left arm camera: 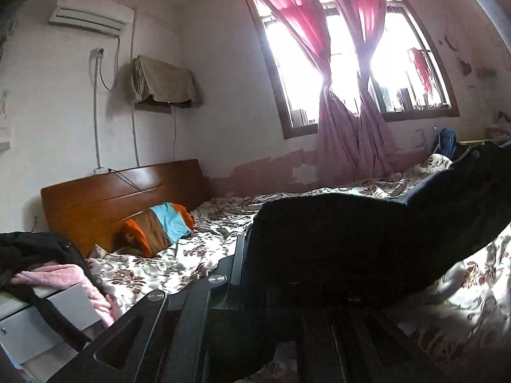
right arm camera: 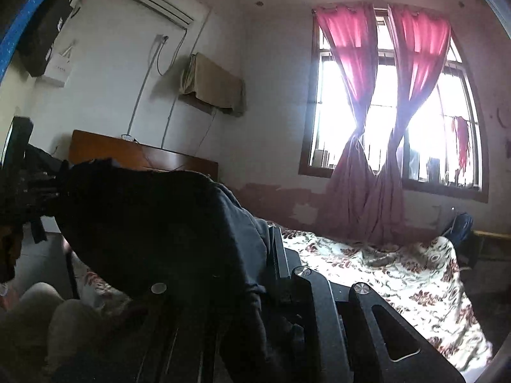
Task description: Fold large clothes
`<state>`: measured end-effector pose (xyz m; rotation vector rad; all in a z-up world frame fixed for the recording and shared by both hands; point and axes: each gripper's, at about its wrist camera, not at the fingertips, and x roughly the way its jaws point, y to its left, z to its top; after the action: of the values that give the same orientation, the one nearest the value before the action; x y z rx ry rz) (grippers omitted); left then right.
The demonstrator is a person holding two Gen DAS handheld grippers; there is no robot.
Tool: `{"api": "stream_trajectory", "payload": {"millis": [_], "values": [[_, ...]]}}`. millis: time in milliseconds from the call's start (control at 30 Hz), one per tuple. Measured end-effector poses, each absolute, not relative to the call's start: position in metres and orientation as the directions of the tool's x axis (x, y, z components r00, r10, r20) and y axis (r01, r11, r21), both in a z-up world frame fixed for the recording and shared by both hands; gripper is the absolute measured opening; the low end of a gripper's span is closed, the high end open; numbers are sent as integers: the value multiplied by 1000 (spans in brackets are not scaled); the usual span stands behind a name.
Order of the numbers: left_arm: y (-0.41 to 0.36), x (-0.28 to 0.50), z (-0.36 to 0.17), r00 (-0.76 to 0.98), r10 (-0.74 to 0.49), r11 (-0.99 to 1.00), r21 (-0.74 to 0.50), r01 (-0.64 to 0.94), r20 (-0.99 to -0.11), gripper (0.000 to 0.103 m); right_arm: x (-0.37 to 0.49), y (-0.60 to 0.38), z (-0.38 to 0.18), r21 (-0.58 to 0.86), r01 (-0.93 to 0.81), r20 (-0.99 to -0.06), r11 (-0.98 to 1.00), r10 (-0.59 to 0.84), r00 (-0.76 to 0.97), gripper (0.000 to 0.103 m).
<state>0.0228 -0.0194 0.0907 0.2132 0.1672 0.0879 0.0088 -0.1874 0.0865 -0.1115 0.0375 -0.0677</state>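
A large dark garment (left arm camera: 351,239) hangs stretched between my two grippers above the bed. My left gripper (left arm camera: 252,274) is shut on one edge of it; the cloth runs from its fingers (left arm camera: 238,261) up to the right. In the right wrist view my right gripper (right arm camera: 268,255) is shut on the other edge of the dark garment (right arm camera: 153,223), which drapes to the left and hides the left finger. The other gripper shows at the far left edge (right arm camera: 19,159).
The bed has a floral sheet (left arm camera: 166,265) (right arm camera: 383,265) and a wooden headboard (left arm camera: 121,198). An orange, blue and brown folded item (left arm camera: 159,226) lies by the headboard. A pile of black and pink clothes (left arm camera: 57,268) sits on a white cabinet at left. Window with pink curtains (left arm camera: 345,95) behind.
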Motion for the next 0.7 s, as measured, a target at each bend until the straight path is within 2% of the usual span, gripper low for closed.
{"api": "stream_trajectory", "payload": {"millis": [267,500,700], "values": [[-27,96,98,976,118,960,273,-64,-184,8,87,-211,92,-85,85,-38,993,-88,995,10],[-40,183,93,962,163,933,352,-79,-217,8,181,-238,80,-67,93,-87,993,-99,991,10],[-39,265,76,941,175,943,324,-76,-290,8,254,-244,63,-111,105,-151,988,-121,981,10]]}}
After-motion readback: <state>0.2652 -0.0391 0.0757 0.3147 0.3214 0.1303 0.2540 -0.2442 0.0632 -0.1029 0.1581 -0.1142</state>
